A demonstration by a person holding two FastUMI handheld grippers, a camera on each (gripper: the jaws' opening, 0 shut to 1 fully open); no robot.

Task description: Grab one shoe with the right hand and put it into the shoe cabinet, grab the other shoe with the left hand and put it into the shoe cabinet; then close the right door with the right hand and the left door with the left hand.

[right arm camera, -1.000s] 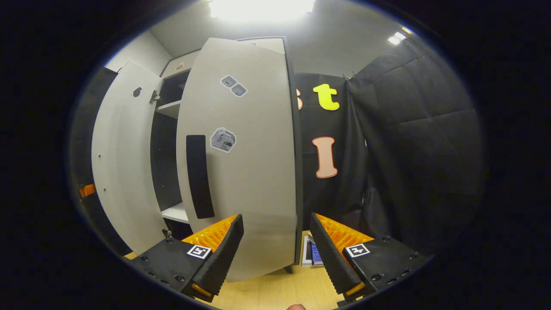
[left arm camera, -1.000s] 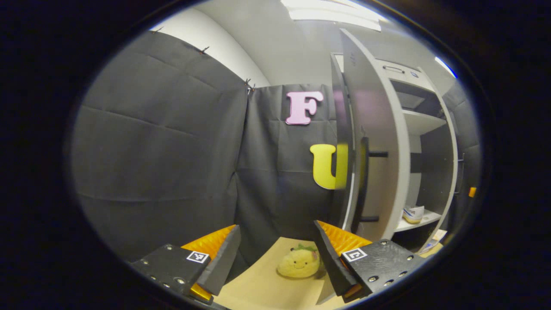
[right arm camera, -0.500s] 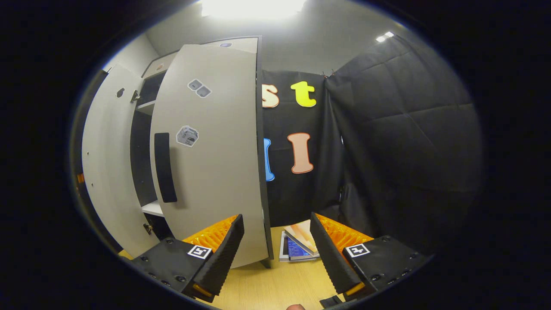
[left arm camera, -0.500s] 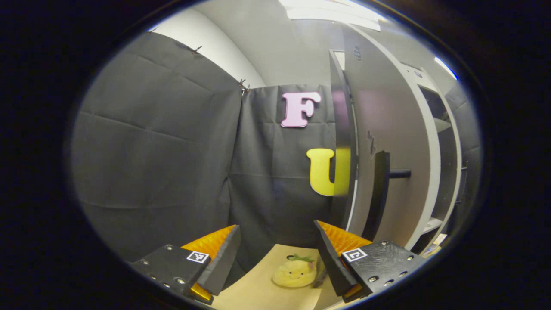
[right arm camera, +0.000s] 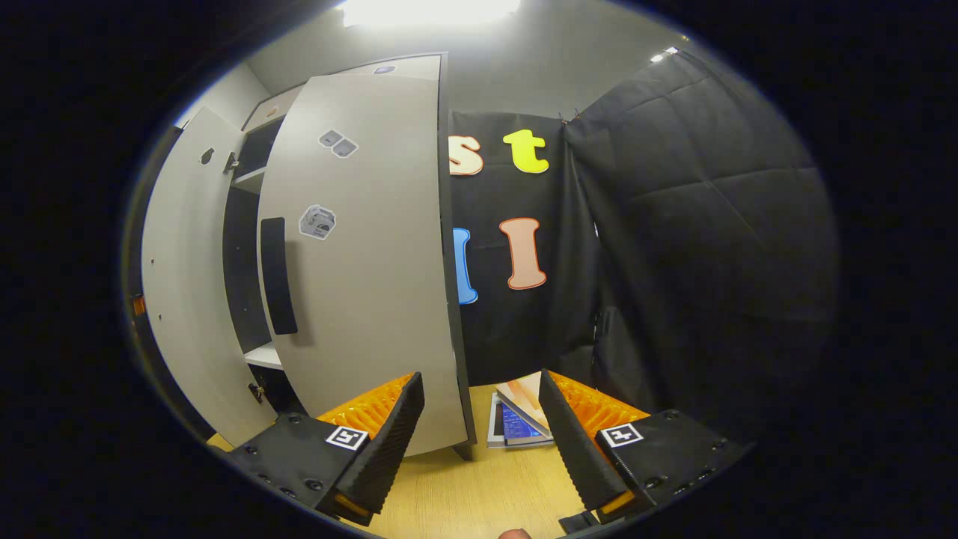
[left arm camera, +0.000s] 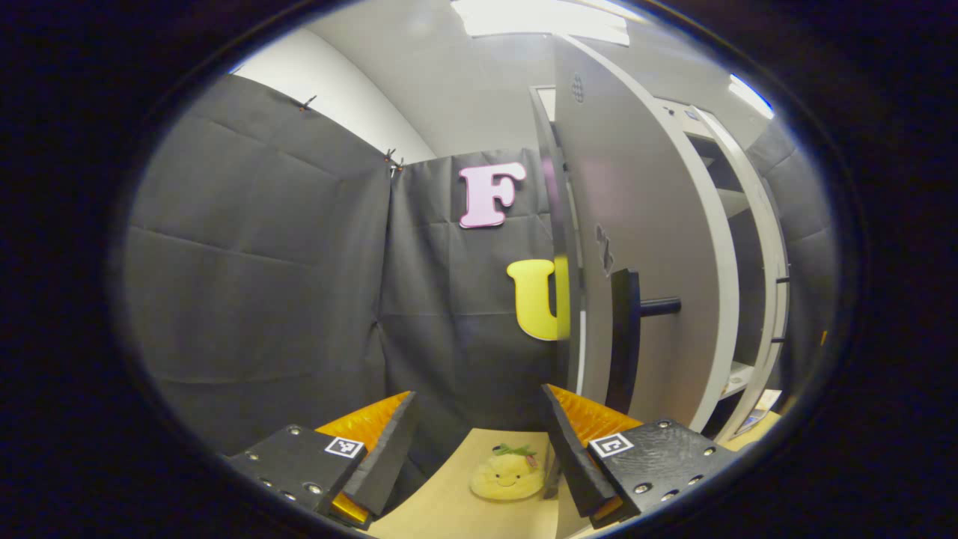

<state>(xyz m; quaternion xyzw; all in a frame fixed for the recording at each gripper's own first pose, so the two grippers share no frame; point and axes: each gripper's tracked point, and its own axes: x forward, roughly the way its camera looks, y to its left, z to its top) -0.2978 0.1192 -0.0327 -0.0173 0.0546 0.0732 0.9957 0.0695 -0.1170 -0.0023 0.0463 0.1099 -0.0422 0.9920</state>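
Swung further closed since before, the grey right cabinet door [right arm camera: 359, 254] with small unreadable stickers [right arm camera: 317, 221] fills left of frame; both the left gripper [left arm camera: 475, 442] and right gripper [right arm camera: 479, 434] have fingers spread, empty.

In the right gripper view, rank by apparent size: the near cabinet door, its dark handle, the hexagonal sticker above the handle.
Largest to smallest as they look:
1. near cabinet door
2. dark handle
3. hexagonal sticker
All three sit on the same door panel, so nearness to the camera hardly skews this order.
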